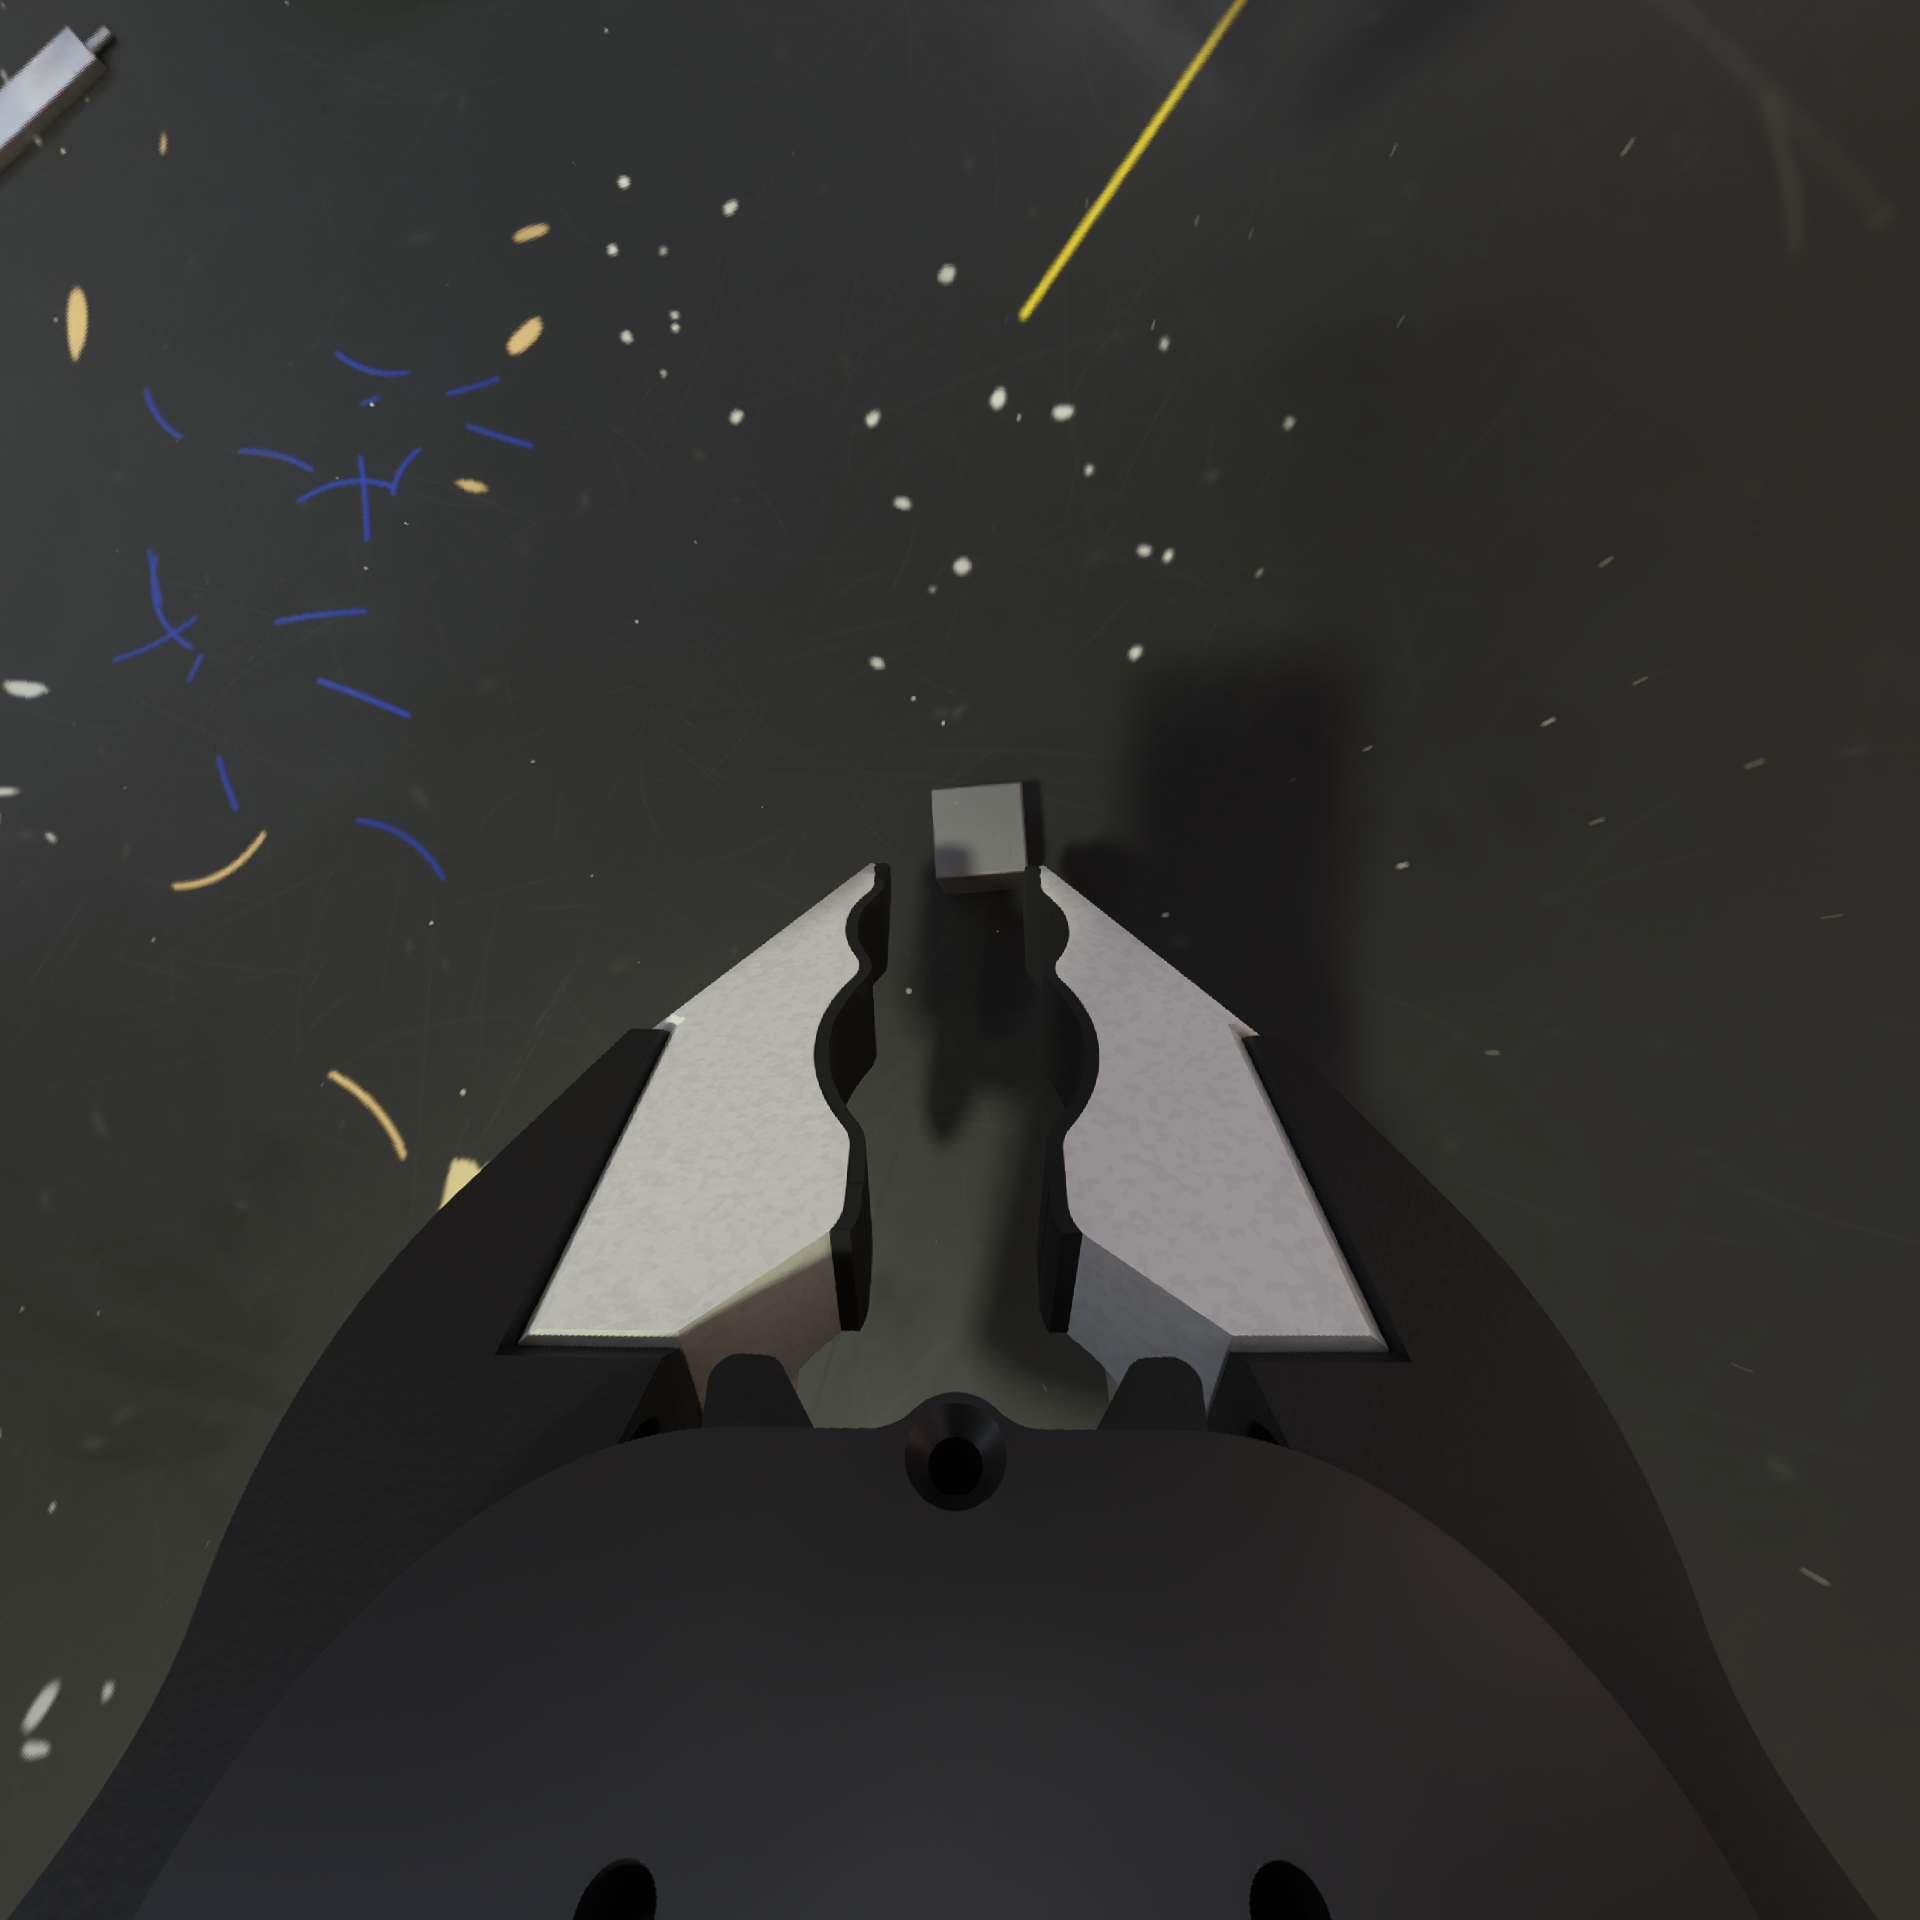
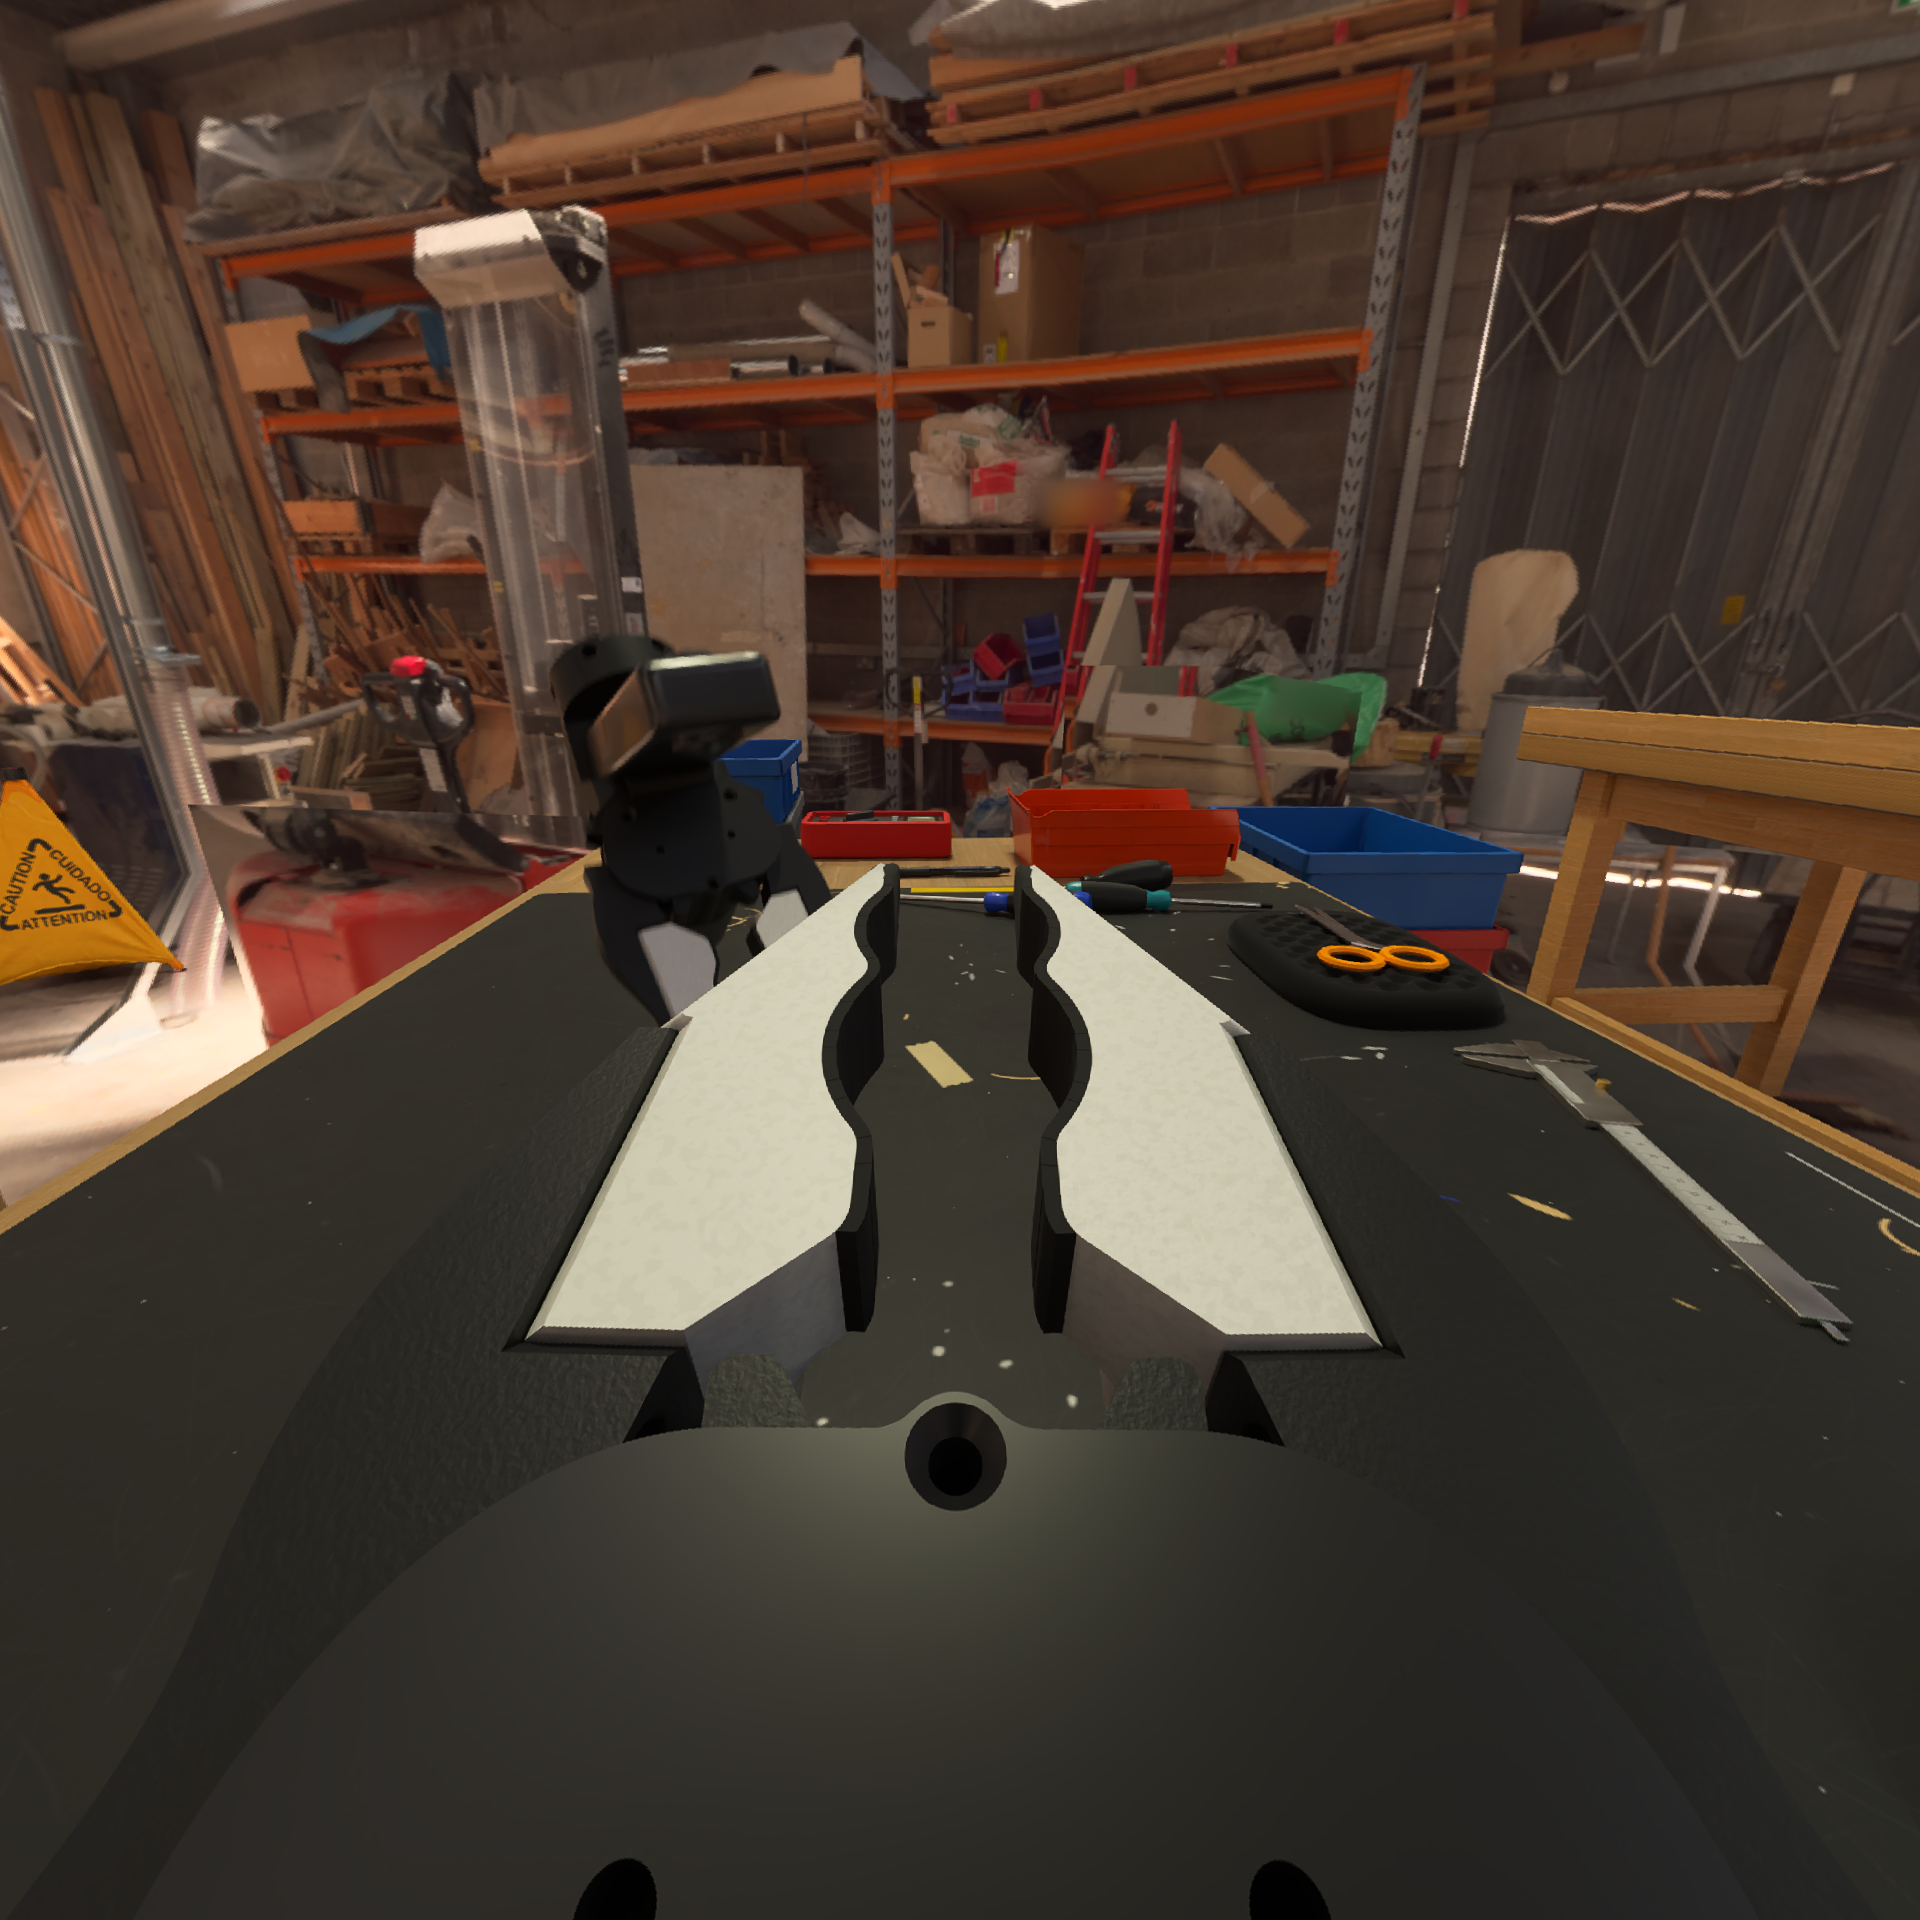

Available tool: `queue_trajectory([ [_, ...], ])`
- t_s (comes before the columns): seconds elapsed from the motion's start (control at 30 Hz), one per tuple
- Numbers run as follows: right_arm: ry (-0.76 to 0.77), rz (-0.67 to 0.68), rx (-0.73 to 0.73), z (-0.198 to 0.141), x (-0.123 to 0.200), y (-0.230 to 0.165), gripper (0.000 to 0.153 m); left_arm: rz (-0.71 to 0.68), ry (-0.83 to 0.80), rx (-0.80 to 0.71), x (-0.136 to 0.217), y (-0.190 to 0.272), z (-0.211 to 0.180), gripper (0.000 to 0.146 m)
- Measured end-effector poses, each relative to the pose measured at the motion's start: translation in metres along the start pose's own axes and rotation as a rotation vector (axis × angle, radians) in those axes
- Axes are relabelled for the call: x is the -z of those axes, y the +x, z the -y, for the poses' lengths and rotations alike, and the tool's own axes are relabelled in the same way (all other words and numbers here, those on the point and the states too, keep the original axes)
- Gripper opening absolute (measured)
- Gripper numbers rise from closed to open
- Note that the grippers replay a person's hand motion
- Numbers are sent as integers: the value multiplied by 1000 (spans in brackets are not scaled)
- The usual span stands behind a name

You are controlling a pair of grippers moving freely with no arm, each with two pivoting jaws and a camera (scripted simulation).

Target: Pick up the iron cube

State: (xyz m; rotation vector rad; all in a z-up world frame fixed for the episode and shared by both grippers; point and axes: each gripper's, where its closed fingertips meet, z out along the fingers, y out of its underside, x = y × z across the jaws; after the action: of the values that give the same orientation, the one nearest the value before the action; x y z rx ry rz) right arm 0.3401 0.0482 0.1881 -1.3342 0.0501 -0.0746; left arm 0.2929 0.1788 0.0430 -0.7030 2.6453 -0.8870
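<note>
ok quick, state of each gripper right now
left gripper: open, empty, iron cube just past its fingers.
right gripper: open, holding nothing.

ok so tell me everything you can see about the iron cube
The iron cube is a small, plain block with a dull grey, metallic look, its top face lighter than its shaded sides. It sits flat on the dark, speckled work mat, casting a shadow to its right. It lies just ahead of the left gripper, roughly in line with the gap between the open fingertips, and nothing but the mat appears to touch it. The right wrist view does not show it.
</note>
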Motion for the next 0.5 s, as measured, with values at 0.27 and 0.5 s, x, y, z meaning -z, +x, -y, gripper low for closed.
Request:
queue_trajectory([
  [0.27, -2, -3, 2, 0, 3, 2, 22, 113, 19, -76, -25, -1, -17, 39],
  [0.5, -9, 6, 5, -2, 1, 0, 22, 39, 69, 76, -32, 0, -15, 36],
])
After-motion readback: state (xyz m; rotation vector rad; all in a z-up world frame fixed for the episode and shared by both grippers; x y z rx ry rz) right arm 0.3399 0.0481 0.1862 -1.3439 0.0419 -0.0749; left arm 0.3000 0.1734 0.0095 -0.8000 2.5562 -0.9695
